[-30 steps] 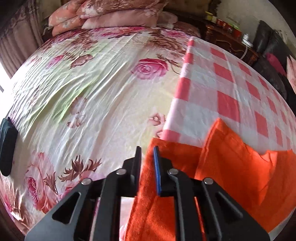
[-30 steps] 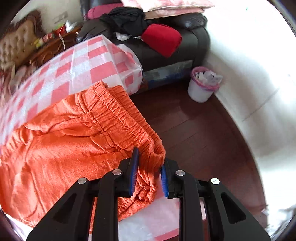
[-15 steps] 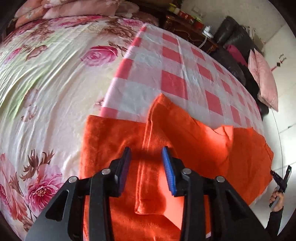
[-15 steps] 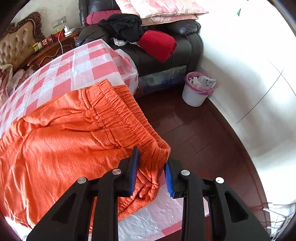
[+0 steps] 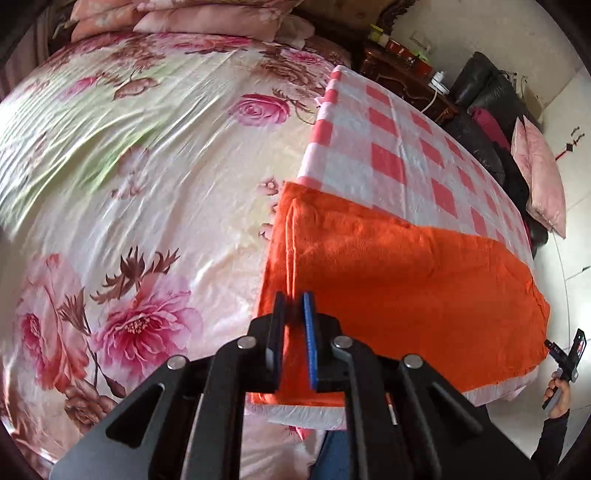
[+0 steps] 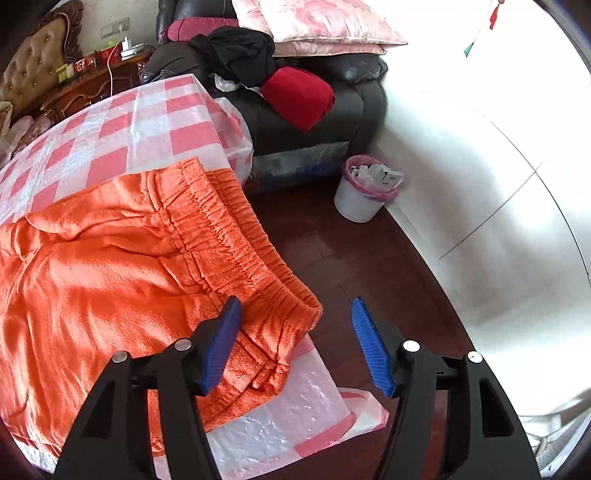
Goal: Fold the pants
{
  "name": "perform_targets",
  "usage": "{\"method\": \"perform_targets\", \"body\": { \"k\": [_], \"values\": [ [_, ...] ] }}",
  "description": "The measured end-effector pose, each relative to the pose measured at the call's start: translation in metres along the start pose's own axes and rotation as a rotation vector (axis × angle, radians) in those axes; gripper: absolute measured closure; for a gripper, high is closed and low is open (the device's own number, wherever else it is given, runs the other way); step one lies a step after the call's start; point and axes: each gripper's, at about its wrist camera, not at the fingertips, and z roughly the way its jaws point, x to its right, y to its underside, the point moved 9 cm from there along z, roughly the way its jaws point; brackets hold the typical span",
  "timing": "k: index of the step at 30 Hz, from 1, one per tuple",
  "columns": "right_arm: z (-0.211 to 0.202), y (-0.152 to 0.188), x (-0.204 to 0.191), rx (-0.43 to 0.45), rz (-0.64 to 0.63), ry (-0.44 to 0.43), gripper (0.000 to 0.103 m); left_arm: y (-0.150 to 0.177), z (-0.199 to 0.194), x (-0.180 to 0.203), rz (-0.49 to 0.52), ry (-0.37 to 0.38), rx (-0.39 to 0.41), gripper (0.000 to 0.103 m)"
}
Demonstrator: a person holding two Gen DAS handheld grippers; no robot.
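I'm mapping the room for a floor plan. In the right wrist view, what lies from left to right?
Orange pants → right tongs → white waste bin → white wall.

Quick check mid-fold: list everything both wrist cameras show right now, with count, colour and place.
fleecy orange pants: one, orange, flat on checked cloth, waistband at bed corner
checked plastic cloth: one, pink and white, over bed's right part
floral bedsheet: one, cream with pink roses, left of cloth
dark leather sofa: one, black, beyond bed
folded red cloth: one, red, on sofa
pink cushion: one, pale pink, atop sofa back
white bin: one, pink liner, on wooden floor
left tool: black, blue pads, jaws just closing, pinching pants' leg end
right tool: just opening, waistband corner loose between jaws
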Motion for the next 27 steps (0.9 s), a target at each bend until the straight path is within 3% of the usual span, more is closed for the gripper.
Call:
{"method": "perform_targets", "body": {
  "k": [2,4,9,14,18,20,22,24,25,27],
  "values": [
    [-0.006,-0.001,0.002,0.007,0.000,-0.012,0.033,0.003,-0.001,-0.010,-0.044,0.033,0.026,0.084],
    [-0.016,-0.002,0.007,0.032,-0.001,0.002,0.025,0.004,-0.007,-0.016,-0.089,0.089,0.056,0.068],
    [-0.054,-0.006,0.012,0.119,-0.001,0.062,0.024,0.001,-0.006,-0.008,-0.062,0.123,0.065,0.066],
    [-0.077,-0.001,-0.037,0.173,-0.109,0.016,0.022,-0.041,0.005,0.009,-0.036,0.126,0.090,0.067],
    [-0.076,0.011,-0.077,0.171,-0.205,-0.021,0.020,-0.062,0.032,0.023,0.083,-0.015,0.047,0.067],
    [-0.072,0.018,-0.089,0.162,-0.233,-0.025,0.020,-0.062,0.047,0.031,0.173,-0.105,0.006,0.069],
    [-0.065,0.024,-0.094,0.145,-0.250,-0.020,0.019,-0.059,0.058,0.037,0.236,-0.146,-0.023,0.071],
    [-0.058,0.029,-0.097,0.119,-0.257,-0.016,0.019,-0.058,0.067,0.036,0.273,-0.212,-0.039,0.083],
    [-0.055,0.031,-0.097,0.111,-0.257,-0.014,0.019,-0.057,0.066,0.040,0.281,-0.199,-0.039,0.095],
    [-0.050,0.032,-0.096,0.104,-0.258,-0.011,0.019,-0.059,0.060,0.045,0.310,-0.212,-0.020,0.096]
  ]
}}
